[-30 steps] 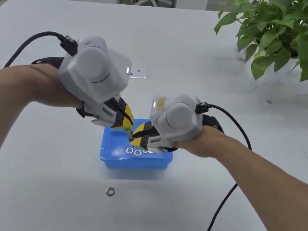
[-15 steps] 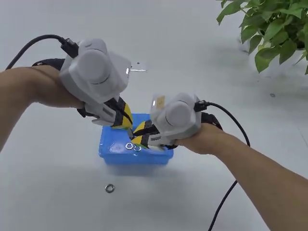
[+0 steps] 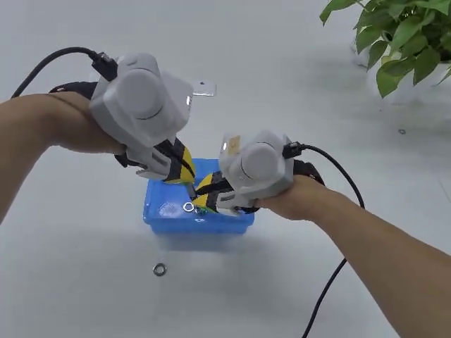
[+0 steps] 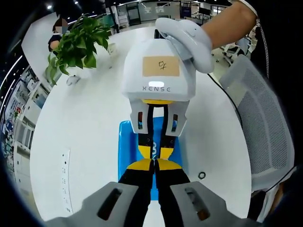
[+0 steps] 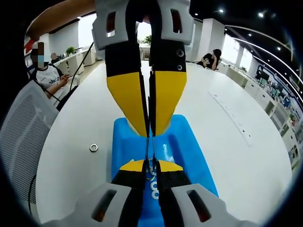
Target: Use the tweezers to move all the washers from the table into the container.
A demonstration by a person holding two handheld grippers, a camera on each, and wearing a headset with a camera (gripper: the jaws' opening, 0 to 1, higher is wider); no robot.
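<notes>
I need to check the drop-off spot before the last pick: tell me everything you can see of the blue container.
The blue container is an open-topped rectangular box, plastic by its look, standing upright on the white table. A few silver washers lie on its floor. The left tool and right tool hang over its opening, jaws closed on thin tweezers. One washer lies outside, on the table near its front wall.

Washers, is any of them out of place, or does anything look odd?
One washer lies alone on the table, outside the blue container on its near side in the head view; the other washers sit inside it. Nothing looks spilled or damaged.
</notes>
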